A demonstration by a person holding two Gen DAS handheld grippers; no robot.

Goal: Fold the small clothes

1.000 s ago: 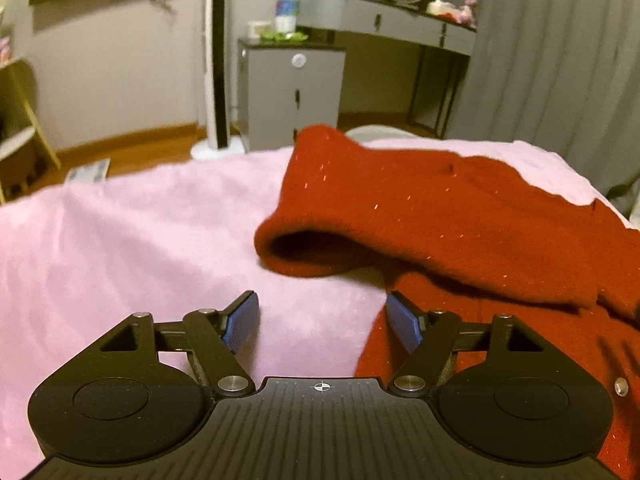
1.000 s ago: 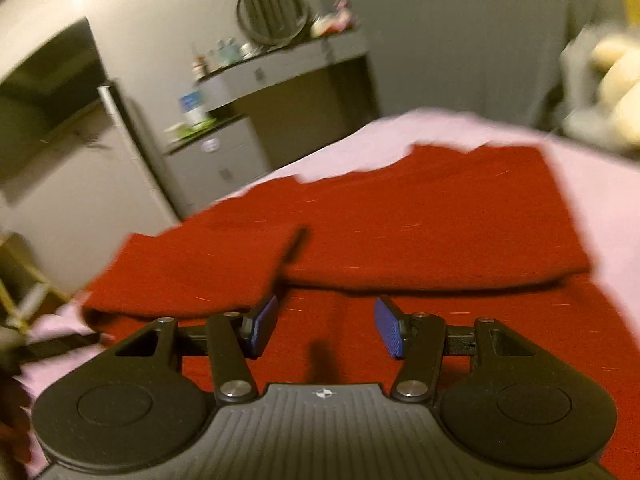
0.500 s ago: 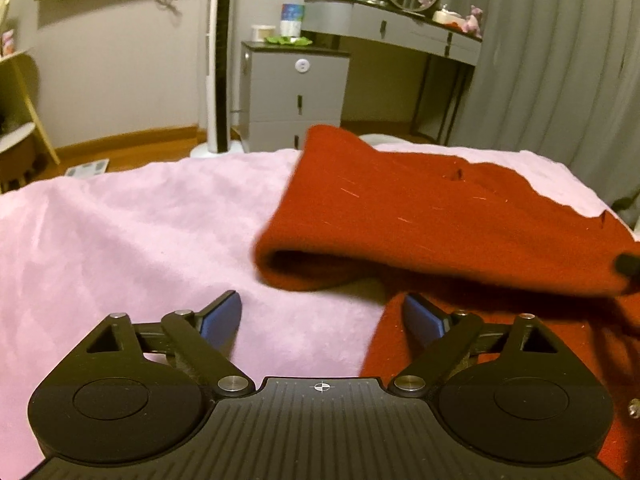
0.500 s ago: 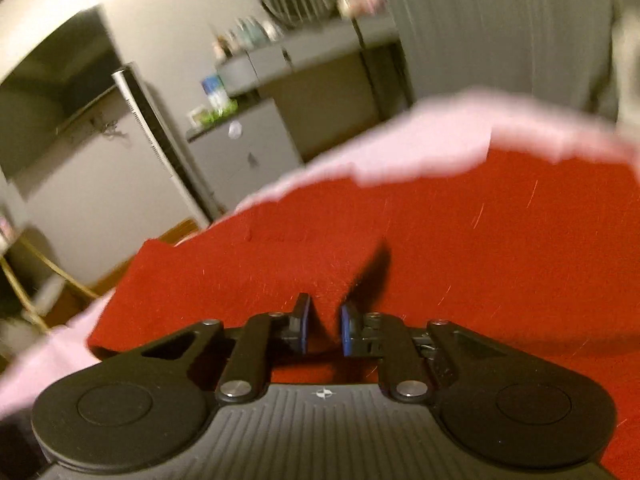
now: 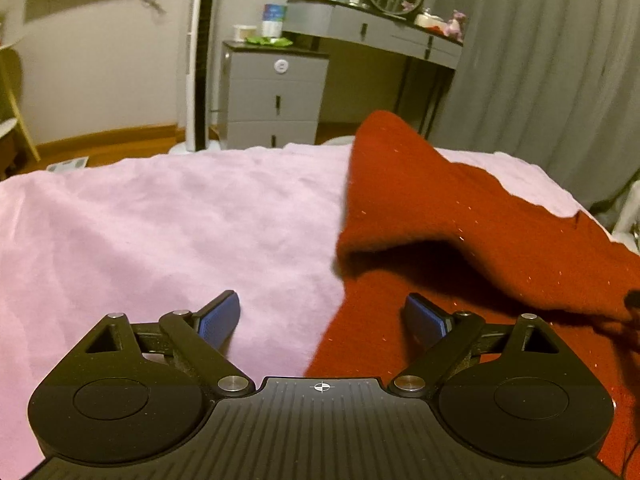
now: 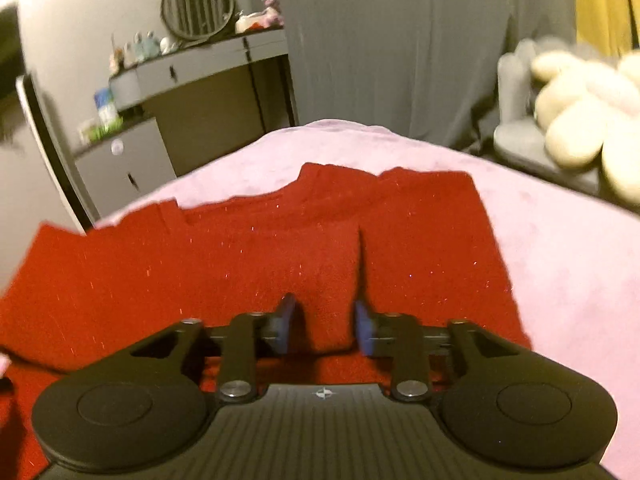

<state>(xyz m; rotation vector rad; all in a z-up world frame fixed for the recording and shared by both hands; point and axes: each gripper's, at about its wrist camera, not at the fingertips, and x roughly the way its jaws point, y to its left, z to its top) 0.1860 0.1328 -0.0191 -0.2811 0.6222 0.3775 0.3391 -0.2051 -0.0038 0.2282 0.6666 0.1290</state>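
A red knitted sweater (image 5: 460, 216) lies on a pink blanket (image 5: 160, 232) spread over a bed. In the left wrist view one part of it is folded over the body, leaving a dark hollow under the fold. My left gripper (image 5: 324, 316) hovers wide open over the sweater's left edge, its left finger above the blanket and its right finger above the red cloth, with nothing gripped. In the right wrist view the sweater (image 6: 240, 264) spreads flat. My right gripper (image 6: 324, 328) is low over it, jaws opening, with a raised ridge of red cloth between the pads.
Beyond the bed's far edge stand a grey drawer cabinet (image 5: 276, 96), a white tower fan (image 5: 198, 60), a dressing table (image 5: 372, 28) with a round mirror, and grey curtains (image 5: 540, 80). A cream plush toy (image 6: 580, 120) sits on a grey seat at the right. Bare blanket (image 6: 560, 264) lies right of the sweater.
My left jaws spread wider. The folded-over part of the sweater shifted right and rose. My right jaws closed nearly shut on the cloth, then parted, while that view swung right.
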